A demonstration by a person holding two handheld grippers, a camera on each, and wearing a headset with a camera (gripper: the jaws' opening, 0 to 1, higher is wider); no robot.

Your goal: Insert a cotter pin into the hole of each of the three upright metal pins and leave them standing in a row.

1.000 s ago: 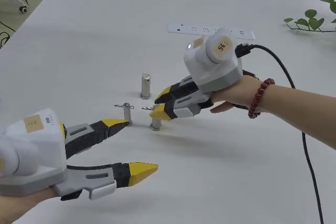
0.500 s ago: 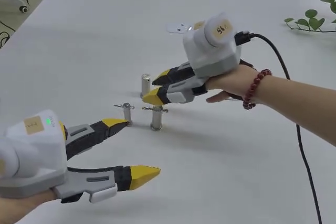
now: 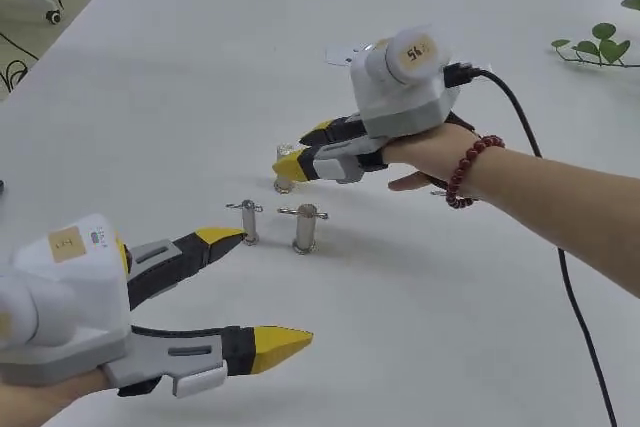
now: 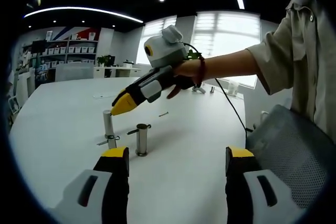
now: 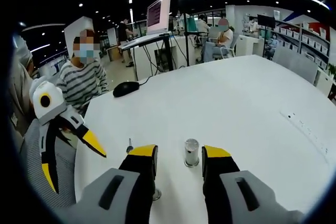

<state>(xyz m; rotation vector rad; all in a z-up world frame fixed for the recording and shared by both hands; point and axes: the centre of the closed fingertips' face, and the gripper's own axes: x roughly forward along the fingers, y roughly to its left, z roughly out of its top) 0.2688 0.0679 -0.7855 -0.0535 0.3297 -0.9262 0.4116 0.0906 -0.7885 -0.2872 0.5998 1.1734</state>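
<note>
Three metal pins stand on the white table. The left pin (image 3: 248, 220) and the front pin (image 3: 305, 229) each carry a cotter pin through the top. The bare third pin (image 3: 283, 181) stands behind them, partly hidden by my right gripper (image 3: 306, 146). That gripper hovers open, and the bare pin (image 5: 191, 152) sits just ahead of the gap between its jaws. My left gripper (image 3: 255, 287) is open and holds nothing, low at the near left, pointing toward the pins. In the left gripper view the right gripper (image 4: 123, 103) hangs over the bare pin (image 4: 107, 121), beside the front pin (image 4: 142, 139).
A white power strip (image 3: 345, 52) lies at the back, with a plant (image 3: 600, 42) at the far right. A black cable (image 3: 520, 107) trails from the right gripper. A small thin metal piece (image 4: 164, 114) lies on the table behind the pins. A person (image 5: 84, 82) sits beyond the table.
My right gripper has lifted off the front pin, leaving a cotter pin through it, and moved back to the bare rear pin. The left gripper has stayed put.
</note>
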